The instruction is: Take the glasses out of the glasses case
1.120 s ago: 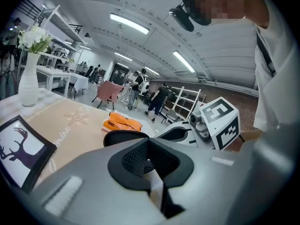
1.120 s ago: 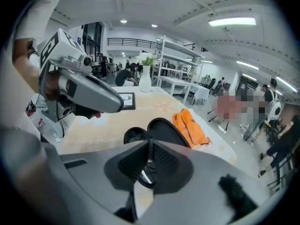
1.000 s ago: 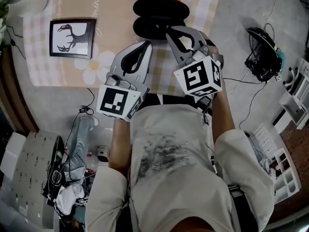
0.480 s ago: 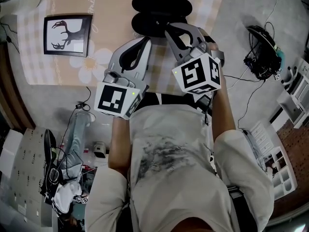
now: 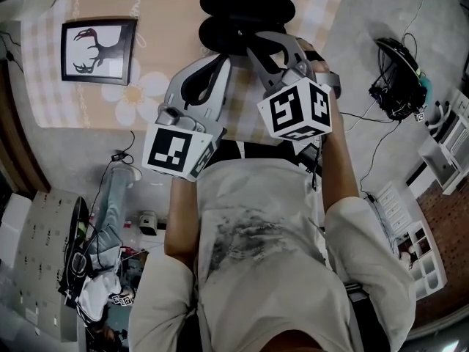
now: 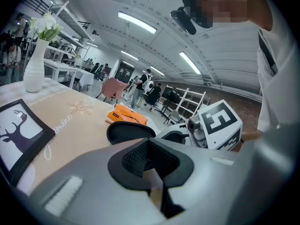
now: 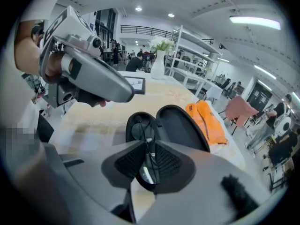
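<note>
Black glasses case lies open on the beige-clothed surface; the right hand-held gripper pinches narrowly on the glasses inside it; the left hand-held gripper hovers beside, jaws together, empty.

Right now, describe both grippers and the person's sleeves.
Both the left gripper and the right gripper have grey curved shells, black ribbed pads lining the jaws, each with a white cube of black square markers. The person wears a pale short-sleeved T-shirt with a grey print.
</note>
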